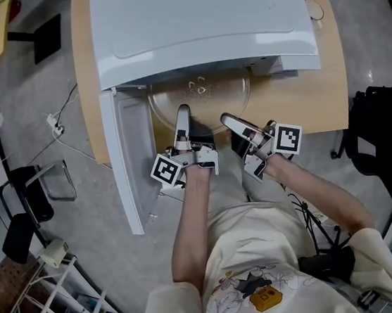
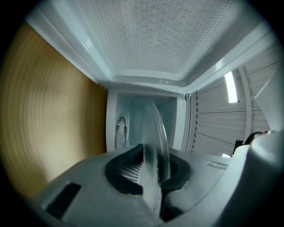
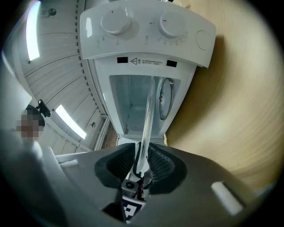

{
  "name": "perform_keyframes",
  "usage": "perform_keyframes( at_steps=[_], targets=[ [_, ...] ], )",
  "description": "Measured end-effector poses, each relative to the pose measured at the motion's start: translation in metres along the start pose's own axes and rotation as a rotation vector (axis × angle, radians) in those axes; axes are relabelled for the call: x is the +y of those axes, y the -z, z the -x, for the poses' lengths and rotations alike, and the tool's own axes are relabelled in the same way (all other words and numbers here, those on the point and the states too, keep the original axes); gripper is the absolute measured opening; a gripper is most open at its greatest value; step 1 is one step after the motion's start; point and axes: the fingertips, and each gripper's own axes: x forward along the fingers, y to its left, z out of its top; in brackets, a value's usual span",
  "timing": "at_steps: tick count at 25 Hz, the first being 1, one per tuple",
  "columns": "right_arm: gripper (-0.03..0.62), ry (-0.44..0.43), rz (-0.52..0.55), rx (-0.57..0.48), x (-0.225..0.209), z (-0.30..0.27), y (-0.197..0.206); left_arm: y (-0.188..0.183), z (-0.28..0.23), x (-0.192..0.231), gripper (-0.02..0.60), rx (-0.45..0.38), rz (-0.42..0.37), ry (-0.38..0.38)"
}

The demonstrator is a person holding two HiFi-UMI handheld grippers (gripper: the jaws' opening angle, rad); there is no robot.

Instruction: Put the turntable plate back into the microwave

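Turntable plate (image 1: 199, 96), likely heavy, slick, breakable glass, clamped at near rim by left tongs (image 1: 182, 111); right tongs (image 1: 228, 120) parted around it.

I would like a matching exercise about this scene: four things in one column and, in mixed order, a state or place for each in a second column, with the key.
Things:
1. plate
2. door
3. left gripper
4. table

States or places:
A. wooden, under the microwave
B. shut on a glass rim
C. swung open
D. clear glass, partly sticking out of the microwave's front

Pairs: 1-D; 2-C; 3-B; 4-A
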Motion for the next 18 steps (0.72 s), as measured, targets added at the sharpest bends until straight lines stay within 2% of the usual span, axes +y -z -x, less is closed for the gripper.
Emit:
perform_keyframes(
  at_steps=[11,18],
  targets=[
    [0.069,-0.017,-0.017,-0.028,-0.019,-0.034,-0.017,-0.015,-0.037,0.017,0.031,-0.002,-0.008,-0.010],
    [0.054,-0.015,-0.127,-0.106,-0.029,-0.046,-0.032,-0.023,-0.055,0.030,0.031,0.011,0.008,-0.046]
  ],
)
